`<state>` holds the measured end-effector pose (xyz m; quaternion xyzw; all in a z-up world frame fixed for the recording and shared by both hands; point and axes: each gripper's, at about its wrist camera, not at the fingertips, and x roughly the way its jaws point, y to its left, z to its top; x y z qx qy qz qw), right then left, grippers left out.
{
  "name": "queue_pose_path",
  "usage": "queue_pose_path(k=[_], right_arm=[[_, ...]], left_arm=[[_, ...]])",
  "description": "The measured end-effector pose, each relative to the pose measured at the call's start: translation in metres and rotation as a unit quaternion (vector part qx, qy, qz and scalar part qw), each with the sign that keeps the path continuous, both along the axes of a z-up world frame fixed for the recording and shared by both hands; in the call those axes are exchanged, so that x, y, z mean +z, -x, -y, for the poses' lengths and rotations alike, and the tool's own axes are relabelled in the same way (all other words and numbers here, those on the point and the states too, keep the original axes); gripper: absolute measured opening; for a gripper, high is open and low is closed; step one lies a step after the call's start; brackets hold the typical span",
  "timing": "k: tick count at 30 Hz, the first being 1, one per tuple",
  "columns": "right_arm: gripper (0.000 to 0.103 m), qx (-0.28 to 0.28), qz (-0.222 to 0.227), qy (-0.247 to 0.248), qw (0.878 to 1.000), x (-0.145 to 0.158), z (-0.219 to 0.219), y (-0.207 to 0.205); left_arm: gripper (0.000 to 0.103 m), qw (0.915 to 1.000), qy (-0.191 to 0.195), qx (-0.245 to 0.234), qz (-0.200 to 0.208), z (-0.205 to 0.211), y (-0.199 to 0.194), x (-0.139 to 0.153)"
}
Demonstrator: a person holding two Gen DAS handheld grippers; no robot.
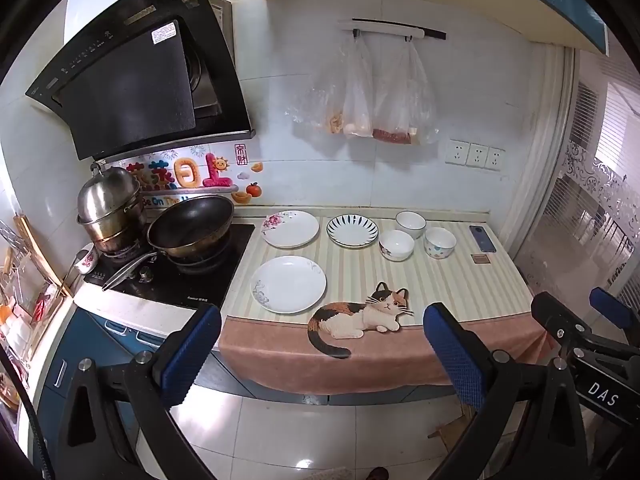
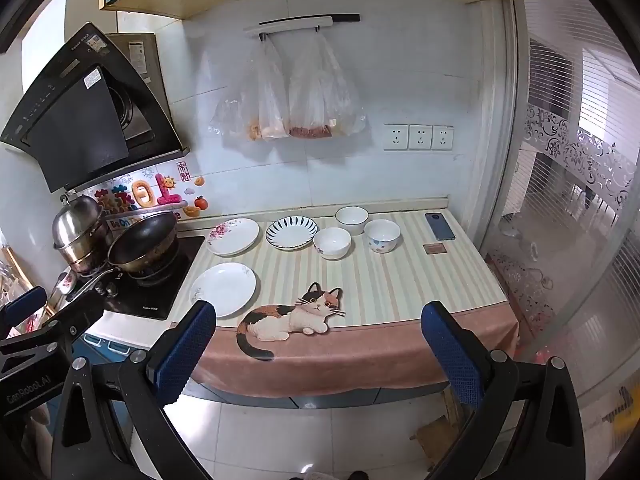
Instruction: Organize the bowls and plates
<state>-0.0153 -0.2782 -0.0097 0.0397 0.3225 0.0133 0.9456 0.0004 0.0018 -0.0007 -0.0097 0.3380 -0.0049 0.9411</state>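
Note:
Three plates lie on the striped mat: a plain white plate (image 1: 288, 284) (image 2: 224, 288) at the front left, a rose plate (image 1: 291, 229) (image 2: 233, 236) behind it, and a blue-striped plate (image 1: 352, 231) (image 2: 291, 233) to its right. Three bowls stand right of them: a front bowl (image 1: 396, 245) (image 2: 332, 243), a back bowl (image 1: 411, 225) (image 2: 351, 220) and a dotted bowl (image 1: 440, 242) (image 2: 382, 236). My left gripper (image 1: 322, 354) and right gripper (image 2: 320, 354) are both open and empty, held in front of the counter edge, apart from the dishes.
A wok (image 1: 191, 227) and steel pot (image 1: 110, 208) sit on the stove at the left. A phone (image 1: 482, 238) and small card (image 1: 480, 259) lie at the mat's right. Plastic bags (image 1: 372, 92) hang on the wall. A sliding glass door (image 2: 580, 240) stands at the right.

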Motion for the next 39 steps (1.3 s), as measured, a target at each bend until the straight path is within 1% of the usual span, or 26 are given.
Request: queue_pose_path(k=[1,6,7,13,15,19,21,28,39], right_arm=[[0.103,0.0,-0.001,0.001,1.0,0.0,0.0,0.0],[0.103,0.001,0.0,0.004,1.0,0.001,-0.003,0.001],[0.103,0.001,0.001,0.004,1.0,0.002,-0.003,0.001],[0.103,0.002,0.002,0.005,1.0,0.003,-0.004,-0.006],[0.103,0.001,0.005,0.005,1.0,0.002,-0.002,0.0],[0.103,-0.001,0.006,0.005,1.0,0.004,-0.006,-0.003],[0.103,0.002,0.01,0.004,1.0,0.008,-0.001,0.009],[0.103,0.003,0.012,0.006,1.0,0.012,-0.004,0.01],[0.103,0.003,0.012,0.006,1.0,0.01,-0.003,0.011]], left_arm=[[0.103,1.0,-0.005,0.001,0.002,0.001,0.0,0.0],[0.103,1.0,-0.002,0.004,0.002,-0.005,0.0,0.001],[0.103,0.9999,-0.011,0.0,0.003,0.003,-0.001,0.001],[0.103,0.9999,-0.009,-0.002,0.004,0.002,-0.002,0.004],[0.103,0.9999,-0.009,-0.001,0.005,0.002,0.0,0.003],[0.103,0.9999,-0.008,0.0,0.007,0.0,0.002,0.004],[0.103,0.9999,-0.007,0.001,0.01,0.002,0.005,0.005],[0.103,0.9999,-0.008,0.003,0.015,0.002,0.008,0.007],[0.103,0.9998,-0.007,0.004,0.017,0.001,0.01,0.007]])
